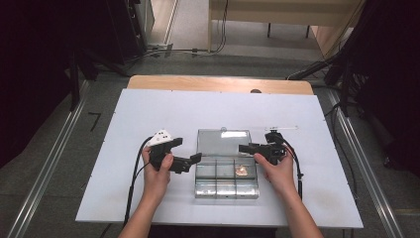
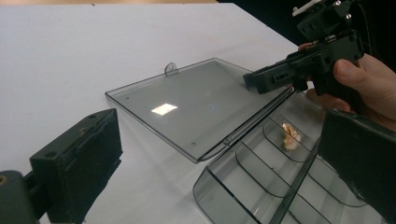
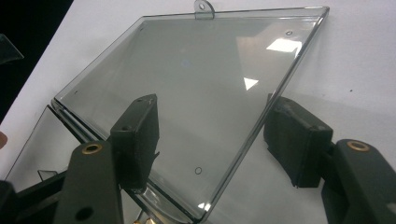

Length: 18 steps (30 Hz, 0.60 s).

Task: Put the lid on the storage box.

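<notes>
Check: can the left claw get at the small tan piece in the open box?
Probably yes: the lid lies flat open behind, the tan piece sits uncovered in its compartment, and the left claw hovers beside the box.

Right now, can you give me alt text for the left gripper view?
A clear plastic compartment box lies open on a white table, its lid flat beside it and a small pale orange piece in one compartment. The right gripper, held in a hand, hovers over the hinge edge.

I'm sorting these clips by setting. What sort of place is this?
Probably a lab or recording workspace: a white board on a wooden table, metal rails on a grey floor, cables beyond.
</notes>
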Each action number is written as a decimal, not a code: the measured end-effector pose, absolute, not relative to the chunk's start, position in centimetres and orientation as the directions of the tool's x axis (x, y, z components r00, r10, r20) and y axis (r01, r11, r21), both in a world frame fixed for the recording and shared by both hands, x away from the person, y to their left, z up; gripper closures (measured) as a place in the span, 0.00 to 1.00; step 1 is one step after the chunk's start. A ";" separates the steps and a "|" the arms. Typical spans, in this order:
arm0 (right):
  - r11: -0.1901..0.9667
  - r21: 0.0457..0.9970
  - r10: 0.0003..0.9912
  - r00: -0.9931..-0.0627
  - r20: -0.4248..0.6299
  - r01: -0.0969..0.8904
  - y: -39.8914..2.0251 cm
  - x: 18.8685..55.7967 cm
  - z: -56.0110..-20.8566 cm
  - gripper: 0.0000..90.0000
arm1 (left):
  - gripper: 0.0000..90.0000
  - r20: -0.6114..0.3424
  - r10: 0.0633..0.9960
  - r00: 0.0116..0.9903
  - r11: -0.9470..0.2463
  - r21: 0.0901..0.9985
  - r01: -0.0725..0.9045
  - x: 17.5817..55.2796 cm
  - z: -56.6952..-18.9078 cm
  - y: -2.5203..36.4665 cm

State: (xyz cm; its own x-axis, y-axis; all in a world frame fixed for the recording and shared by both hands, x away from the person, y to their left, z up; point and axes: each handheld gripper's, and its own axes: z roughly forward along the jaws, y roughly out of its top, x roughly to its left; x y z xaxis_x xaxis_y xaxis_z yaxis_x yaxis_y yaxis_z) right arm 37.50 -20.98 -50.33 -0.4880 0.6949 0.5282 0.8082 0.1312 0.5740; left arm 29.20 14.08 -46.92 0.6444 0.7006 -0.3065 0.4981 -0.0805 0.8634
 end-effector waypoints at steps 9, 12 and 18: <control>0.131 0.574 0.693 -0.488 0.530 0.808 -21.0 37.5 -50.3 0.39 | 0.00 -0.319 0.700 0.639 -0.077 0.855 0.512 30.4 -46.8 13.2; 0.132 0.574 0.692 -0.489 0.530 0.808 -21.0 37.5 -50.3 0.39 | 0.00 -0.336 0.695 0.635 -0.067 0.850 0.523 30.8 -47.0 13.0; 0.132 0.574 0.692 -0.490 0.530 0.808 -21.0 37.5 -50.3 0.39 | 0.00 -0.349 0.702 0.620 -0.072 0.832 0.550 31.8 -47.3 12.5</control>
State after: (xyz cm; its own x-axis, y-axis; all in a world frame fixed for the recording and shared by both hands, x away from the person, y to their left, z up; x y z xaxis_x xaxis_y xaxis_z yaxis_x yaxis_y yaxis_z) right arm 37.51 -21.03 -50.34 -0.4900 0.6920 0.5301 0.8080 0.1324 0.5741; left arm 31.76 12.54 -47.33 0.6204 0.7022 -0.3493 0.5496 -0.0716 0.8323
